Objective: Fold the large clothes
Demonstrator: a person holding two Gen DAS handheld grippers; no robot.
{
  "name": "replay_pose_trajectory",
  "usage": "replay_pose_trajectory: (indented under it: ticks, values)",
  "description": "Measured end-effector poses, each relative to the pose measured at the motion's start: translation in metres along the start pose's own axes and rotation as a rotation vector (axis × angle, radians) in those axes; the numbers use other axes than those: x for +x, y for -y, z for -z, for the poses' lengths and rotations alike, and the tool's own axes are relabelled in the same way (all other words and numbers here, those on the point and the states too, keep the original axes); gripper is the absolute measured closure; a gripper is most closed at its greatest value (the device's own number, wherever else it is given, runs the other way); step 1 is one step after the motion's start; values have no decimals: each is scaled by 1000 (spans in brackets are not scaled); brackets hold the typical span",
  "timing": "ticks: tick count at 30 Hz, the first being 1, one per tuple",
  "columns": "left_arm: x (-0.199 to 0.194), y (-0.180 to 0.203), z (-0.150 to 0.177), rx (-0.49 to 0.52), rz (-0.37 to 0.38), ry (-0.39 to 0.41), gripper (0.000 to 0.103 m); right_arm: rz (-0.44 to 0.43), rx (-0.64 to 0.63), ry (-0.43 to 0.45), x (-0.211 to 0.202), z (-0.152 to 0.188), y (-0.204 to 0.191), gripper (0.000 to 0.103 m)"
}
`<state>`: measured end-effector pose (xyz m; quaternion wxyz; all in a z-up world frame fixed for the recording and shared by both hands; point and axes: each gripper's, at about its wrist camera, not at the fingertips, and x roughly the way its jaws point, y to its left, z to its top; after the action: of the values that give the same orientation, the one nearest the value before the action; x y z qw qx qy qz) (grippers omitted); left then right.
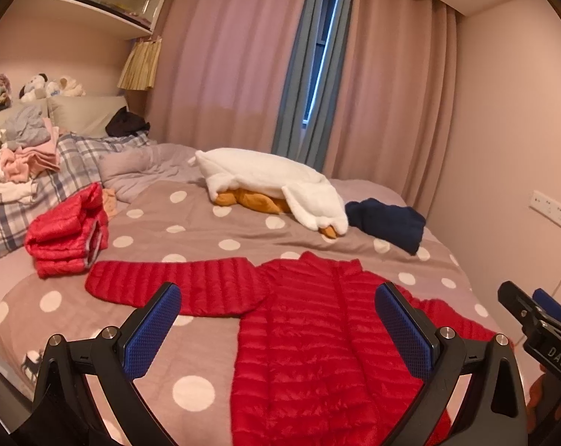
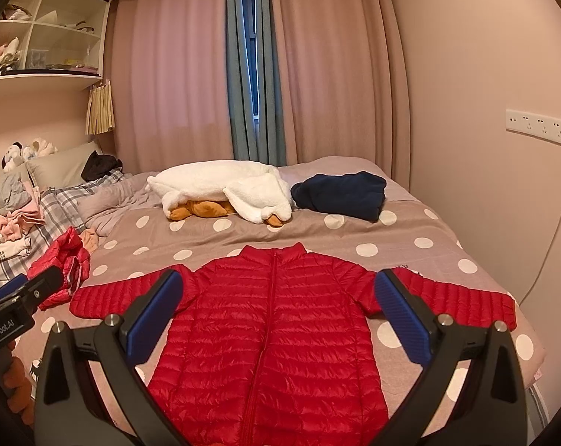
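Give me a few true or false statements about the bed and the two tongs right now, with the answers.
1. The red quilted puffer jacket lies spread flat, sleeves out. True.
2. The left tongs are shut on a sleeve. False: open, holding nothing.
3. A folded red puffer garment sits left of the jacket. True.
4. The navy folded fleece lies on the jacket. False: apart, near the white plush blanket.
5. The right tongs are open. True.
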<state>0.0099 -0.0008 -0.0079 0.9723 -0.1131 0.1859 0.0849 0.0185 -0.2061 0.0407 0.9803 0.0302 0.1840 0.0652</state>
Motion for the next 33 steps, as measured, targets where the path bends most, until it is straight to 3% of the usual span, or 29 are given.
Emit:
replay_pose_trajectory:
  ticks: [4, 33]
  values:
    - [1, 1, 0, 7, -35, 7, 0, 2, 2, -3, 1, 0, 1, 0]
    - [3, 4, 0, 23, -15, -1, 0, -4, -7, -6, 1, 3, 2, 0]
